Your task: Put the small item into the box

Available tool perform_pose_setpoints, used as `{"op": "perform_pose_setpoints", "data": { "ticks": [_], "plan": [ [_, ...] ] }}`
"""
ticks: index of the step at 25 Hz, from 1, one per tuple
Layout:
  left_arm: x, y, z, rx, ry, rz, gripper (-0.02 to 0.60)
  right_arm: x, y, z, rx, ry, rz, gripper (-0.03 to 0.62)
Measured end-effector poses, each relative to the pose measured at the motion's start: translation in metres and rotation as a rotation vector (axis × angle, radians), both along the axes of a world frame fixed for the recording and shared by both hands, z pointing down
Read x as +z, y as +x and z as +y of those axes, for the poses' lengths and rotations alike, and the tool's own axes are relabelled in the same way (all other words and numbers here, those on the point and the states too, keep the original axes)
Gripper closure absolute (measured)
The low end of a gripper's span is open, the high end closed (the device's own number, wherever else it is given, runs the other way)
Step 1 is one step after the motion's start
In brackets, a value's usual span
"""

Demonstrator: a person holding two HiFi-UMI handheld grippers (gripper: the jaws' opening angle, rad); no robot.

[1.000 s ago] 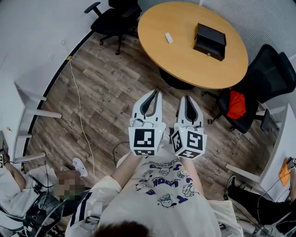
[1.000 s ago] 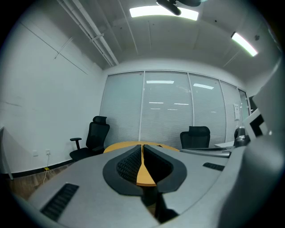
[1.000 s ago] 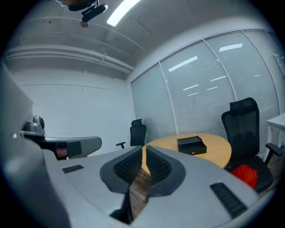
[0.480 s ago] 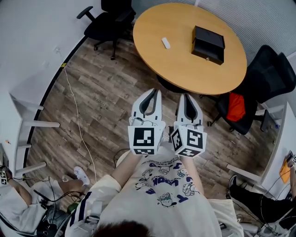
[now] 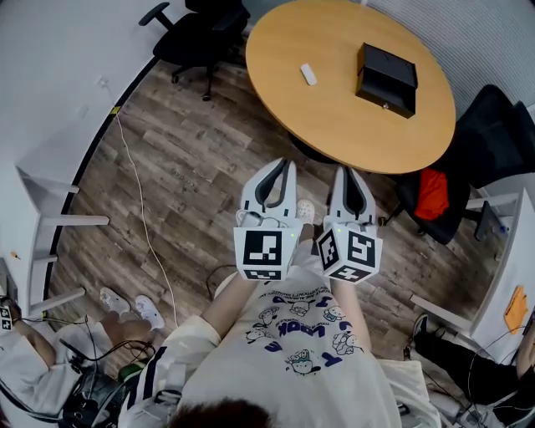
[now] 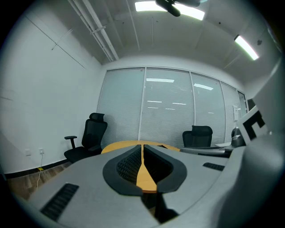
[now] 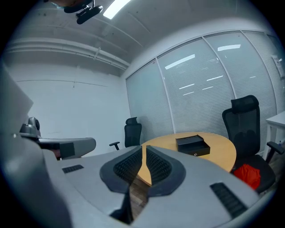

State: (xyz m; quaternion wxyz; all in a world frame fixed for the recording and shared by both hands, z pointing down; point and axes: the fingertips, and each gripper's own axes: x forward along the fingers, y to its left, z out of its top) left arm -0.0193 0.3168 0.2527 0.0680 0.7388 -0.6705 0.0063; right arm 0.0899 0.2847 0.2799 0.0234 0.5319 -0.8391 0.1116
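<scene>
In the head view a black box (image 5: 386,79) sits on the round wooden table (image 5: 334,125) at the top, and a small white item (image 5: 308,74) lies to its left on the tabletop. My left gripper (image 5: 282,165) and right gripper (image 5: 350,172) are held side by side in front of my chest, over the wood floor and short of the table. Both are shut with nothing between the jaws. The right gripper view shows the black box (image 7: 192,145) on the table (image 7: 220,153) beyond the shut right gripper (image 7: 144,149). The left gripper (image 6: 142,148) points at the table's edge (image 6: 116,146).
Black office chairs stand around the table: one at the far left (image 5: 196,25), one at the right with a red cloth (image 5: 432,193) on it. A white cable (image 5: 142,209) runs over the floor. White desk frames (image 5: 50,209) stand at left. Another person's shoes (image 5: 125,306) show at lower left.
The head view has shifted, so the table and box sit slightly further right. The person at the lower left has drawn back. Both grippers stay shut, side by side.
</scene>
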Motion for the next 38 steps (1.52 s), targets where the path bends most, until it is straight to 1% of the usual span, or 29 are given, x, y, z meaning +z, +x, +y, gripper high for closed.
{"op": "perform_pose_setpoints", "data": {
  "ticks": [6,12,26,33,38],
  "plan": [
    [0.009,-0.006,-0.020,-0.019,-0.018,0.004,0.554,0.006,-0.002,-0.022,-0.005,-0.013,0.000,0.548],
    [0.014,-0.016,-0.052,-0.046,-0.032,0.002,0.554,0.010,-0.014,-0.058,-0.032,-0.020,-0.001,0.548],
    [0.019,-0.037,-0.162,-0.092,-0.060,0.003,0.554,0.012,-0.045,-0.171,-0.105,-0.041,0.001,0.548],
    [0.017,-0.037,-0.216,-0.104,-0.069,-0.005,0.554,0.016,-0.052,-0.223,-0.139,-0.062,-0.002,0.548],
    [0.020,-0.055,-0.251,-0.127,-0.087,0.000,0.554,0.020,-0.071,-0.261,-0.162,-0.082,0.006,0.548]
  ]
}}
